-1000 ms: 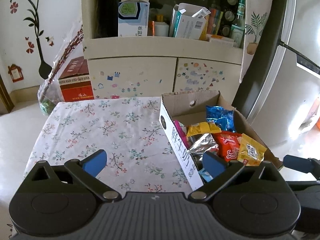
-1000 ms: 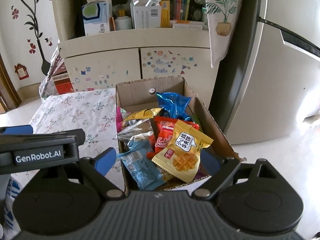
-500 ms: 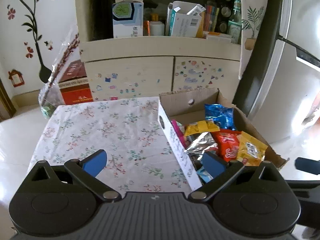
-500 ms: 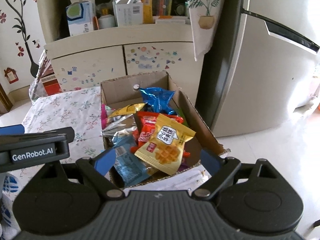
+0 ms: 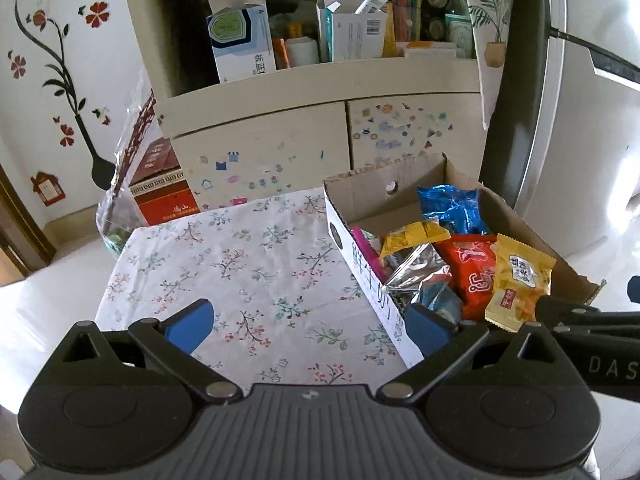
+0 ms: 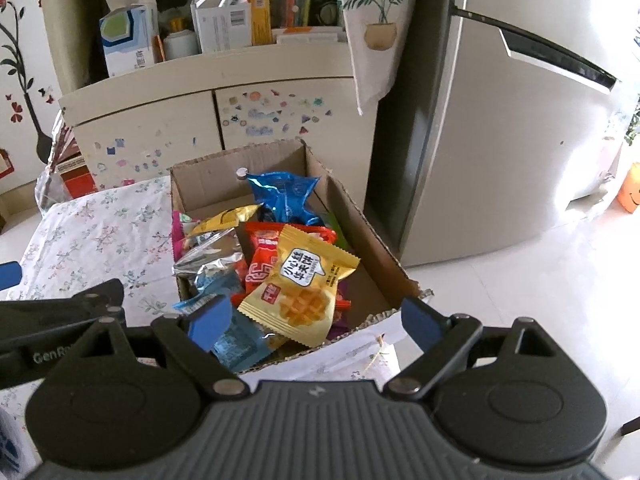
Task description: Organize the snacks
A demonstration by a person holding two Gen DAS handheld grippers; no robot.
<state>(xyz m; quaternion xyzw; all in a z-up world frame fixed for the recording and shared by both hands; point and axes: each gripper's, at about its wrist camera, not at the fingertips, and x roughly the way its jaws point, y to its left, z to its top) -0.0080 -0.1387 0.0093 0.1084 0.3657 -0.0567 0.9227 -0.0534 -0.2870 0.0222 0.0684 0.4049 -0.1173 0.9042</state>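
Right wrist view: right tool (image 6: 316, 320) spread wide, nothing between pads, hovering over near end of cardboard box (image 6: 384, 264). Box at bench (image 5: 240, 264) right edge, floral cloth under it, packed with snacks: yellow waffle packet (image 6: 302, 284) on top, red packet (image 6: 260, 260), blue packet (image 6: 284, 196) at far end. Left tool (image 5: 308, 326) likewise spread, empty, straddling box's left wall.

Tablecloth (image 5: 240, 264) left of box (image 5: 372, 280) bare; fridge (image 6: 500, 140) hems box right
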